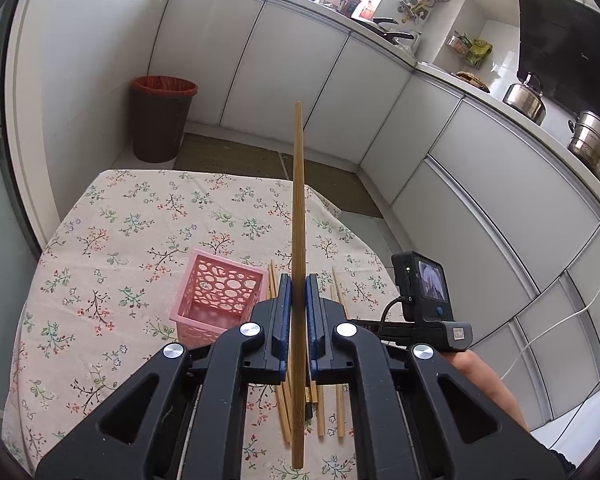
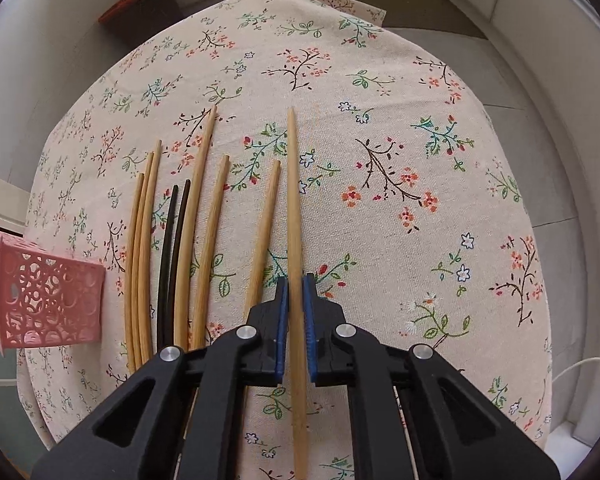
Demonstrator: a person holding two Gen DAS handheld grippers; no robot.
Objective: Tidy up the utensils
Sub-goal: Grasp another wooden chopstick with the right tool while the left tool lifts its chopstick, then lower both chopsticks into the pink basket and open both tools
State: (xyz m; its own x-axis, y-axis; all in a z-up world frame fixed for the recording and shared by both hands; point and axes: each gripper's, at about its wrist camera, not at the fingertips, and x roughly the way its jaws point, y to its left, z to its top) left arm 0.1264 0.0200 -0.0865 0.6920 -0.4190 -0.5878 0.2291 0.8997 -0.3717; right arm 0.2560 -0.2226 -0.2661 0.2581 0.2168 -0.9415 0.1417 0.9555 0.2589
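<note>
Left gripper (image 1: 298,296) clamps one bamboo chopstick (image 1: 298,216), its long axis running up the frame centre; the pink basket (image 1: 216,300) sits just lower left of the jaws, seemingly empty. Right gripper (image 2: 296,300) pinches another chopstick (image 2: 294,200) on the tablecloth (image 2: 420,140), the basket at far left.

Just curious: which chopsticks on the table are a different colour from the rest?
The two dark chopsticks, near-black, lying side by side among the pale wooden chopsticks on the floral tablecloth.
</note>
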